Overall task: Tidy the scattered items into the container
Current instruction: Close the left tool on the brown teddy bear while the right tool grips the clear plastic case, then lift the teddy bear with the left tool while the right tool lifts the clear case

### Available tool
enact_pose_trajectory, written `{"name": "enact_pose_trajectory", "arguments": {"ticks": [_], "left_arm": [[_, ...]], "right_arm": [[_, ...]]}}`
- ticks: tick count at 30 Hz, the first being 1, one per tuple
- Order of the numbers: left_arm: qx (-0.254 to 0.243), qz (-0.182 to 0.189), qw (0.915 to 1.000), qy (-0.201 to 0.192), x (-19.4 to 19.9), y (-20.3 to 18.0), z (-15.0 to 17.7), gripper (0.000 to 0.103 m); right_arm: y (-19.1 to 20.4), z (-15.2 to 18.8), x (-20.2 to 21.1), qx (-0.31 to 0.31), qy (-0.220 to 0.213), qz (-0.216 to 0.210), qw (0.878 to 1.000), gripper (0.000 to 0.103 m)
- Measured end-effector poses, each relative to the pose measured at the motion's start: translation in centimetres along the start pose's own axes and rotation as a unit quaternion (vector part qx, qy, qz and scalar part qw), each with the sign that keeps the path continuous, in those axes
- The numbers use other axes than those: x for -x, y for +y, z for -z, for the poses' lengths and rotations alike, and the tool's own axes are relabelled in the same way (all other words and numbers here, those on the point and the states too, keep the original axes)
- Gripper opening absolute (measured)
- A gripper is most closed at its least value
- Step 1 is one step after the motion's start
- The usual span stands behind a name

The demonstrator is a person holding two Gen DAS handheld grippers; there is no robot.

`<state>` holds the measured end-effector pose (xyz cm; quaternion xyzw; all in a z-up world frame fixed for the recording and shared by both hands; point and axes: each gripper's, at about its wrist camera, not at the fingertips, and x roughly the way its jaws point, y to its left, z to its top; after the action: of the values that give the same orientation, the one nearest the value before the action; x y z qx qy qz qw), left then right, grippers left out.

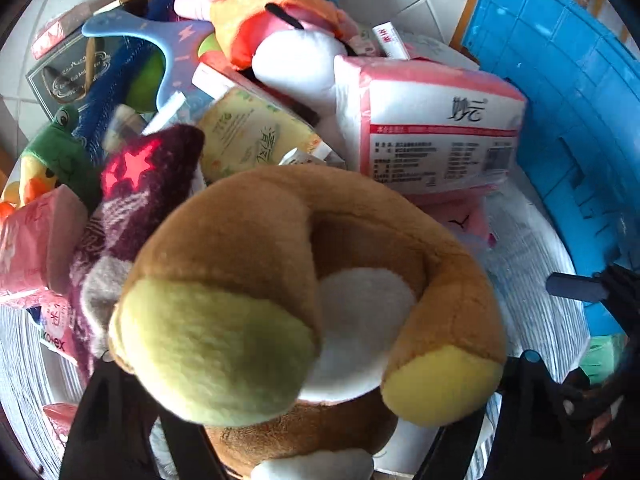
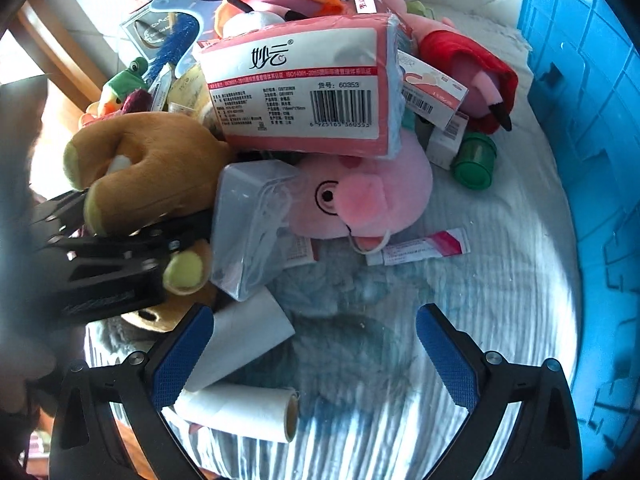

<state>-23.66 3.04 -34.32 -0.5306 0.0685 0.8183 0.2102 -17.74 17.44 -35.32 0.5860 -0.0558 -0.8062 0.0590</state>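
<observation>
We see the left tool (image 2: 132, 224) at far left of the right wrist view, its black jaws clamped around the brown plush toy (image 2: 148, 168); one yellow-tipped limb pokes out above the jaws, another below. In the left wrist view that toy (image 1: 304, 288) fills the centre, so we can't see the pads. Next over, a clear plastic packet (image 2: 252, 228) leans on the toy, with a white roll (image 2: 240, 412) low down, touching the right tool's left finger (image 2: 180, 360). Right tool (image 2: 316, 356) is wide open, nothing between the blue pads, hovering over the striped white bedding (image 2: 440, 280). Middle: pink-and-white tissue pack (image 2: 300, 84) sits atop the pile, resting on the pink pig plush (image 2: 368, 200). A pink-and-white tube (image 2: 420, 246) lies flat just beside the pig's snout. Further right, a green jar (image 2: 476, 162) on its side and a red-dressed pig plush (image 2: 468, 76). Far right, the blue crate (image 2: 592, 160), its wall alongside the bedding; all the items still lie outside it.
</observation>
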Motion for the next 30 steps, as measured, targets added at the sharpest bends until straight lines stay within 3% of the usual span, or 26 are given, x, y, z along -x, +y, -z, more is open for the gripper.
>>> {"name": "enact_pose_trajectory", "arguments": {"ticks": [11, 14, 16, 19, 30], "left_arm": [[0.044, 0.023, 0.9966, -0.066, 6.6, 4.4, 1.2, 0.076], [0.048, 0.029, 0.9959, -0.07, 7.2, 5.0, 1.7, 0.076], [0.049, 0.032, 0.9956, -0.073, 7.1, 5.0, 1.6, 0.076], [0.052, 0.035, 0.9951, -0.077, 7.1, 4.9, 1.5, 0.076], [0.054, 0.03, 0.994, -0.09, 7.9, 4.6, 1.7, 0.076]], "right_arm": [[3.0, -2.1, -2.9, -0.008, -0.011, -0.008, 1.0, 0.101], [3.6, -2.7, -4.5, -0.016, 0.001, 0.003, 1.0, 0.082], [3.7, -2.8, -5.2, -0.025, 0.012, 0.008, 1.0, 0.059], [3.5, -2.9, -5.3, -0.037, 0.015, 0.004, 0.999, 0.04], [3.8, -3.1, -2.6, -0.029, -0.005, -0.013, 0.999, 0.036]]}}
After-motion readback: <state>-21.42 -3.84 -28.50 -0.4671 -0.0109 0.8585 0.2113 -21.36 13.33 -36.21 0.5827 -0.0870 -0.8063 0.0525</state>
